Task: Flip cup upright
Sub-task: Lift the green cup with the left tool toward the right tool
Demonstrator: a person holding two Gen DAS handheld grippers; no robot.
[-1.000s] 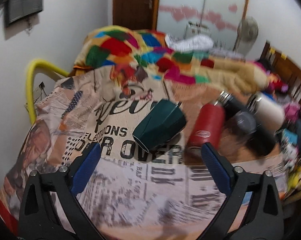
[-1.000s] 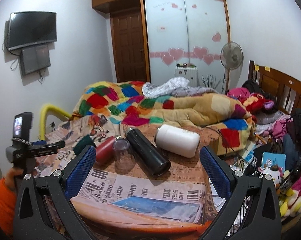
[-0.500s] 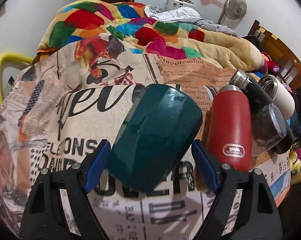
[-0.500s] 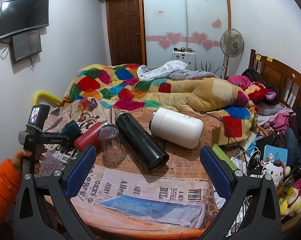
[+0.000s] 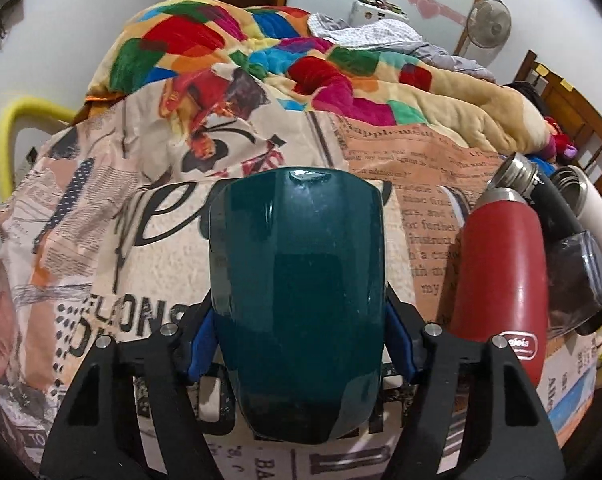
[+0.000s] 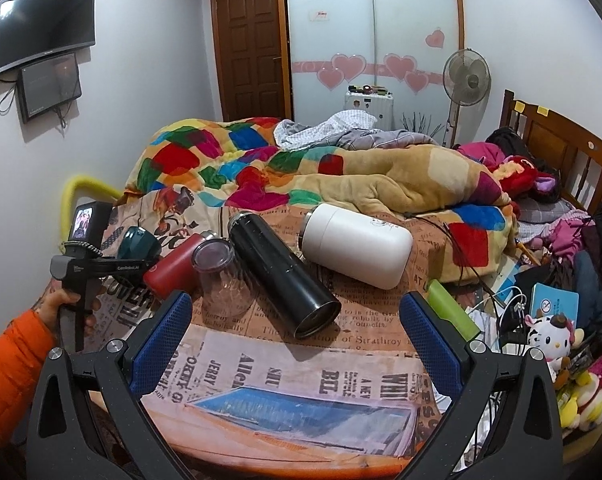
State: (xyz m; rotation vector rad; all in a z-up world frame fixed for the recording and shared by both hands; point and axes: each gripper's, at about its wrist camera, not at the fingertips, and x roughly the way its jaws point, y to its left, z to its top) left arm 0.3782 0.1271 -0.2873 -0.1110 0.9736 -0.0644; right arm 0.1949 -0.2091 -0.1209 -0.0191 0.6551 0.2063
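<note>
A dark green cup (image 5: 297,292) lies on its side on the newspaper-print tablecloth (image 5: 101,264), its base pointing away from the left wrist camera. My left gripper (image 5: 299,348) has its blue pads (image 5: 200,344) pressed against both sides of the cup near its mouth end. In the right wrist view the green cup (image 6: 138,243) shows at the far left with the left gripper (image 6: 141,266) around it. My right gripper (image 6: 297,340) is open and empty above the near part of the table.
A red bottle (image 5: 501,276), a clear glass (image 6: 221,276), a black flask (image 6: 281,272) and a white flask (image 6: 357,246) lie on their sides right of the cup. A colourful quilt (image 6: 301,168) lies behind. Toys and clutter (image 6: 549,332) sit beyond the table's right edge.
My left gripper moved forward over the green cup and closed on its sides. The right gripper dropped slightly and stayed open.
</note>
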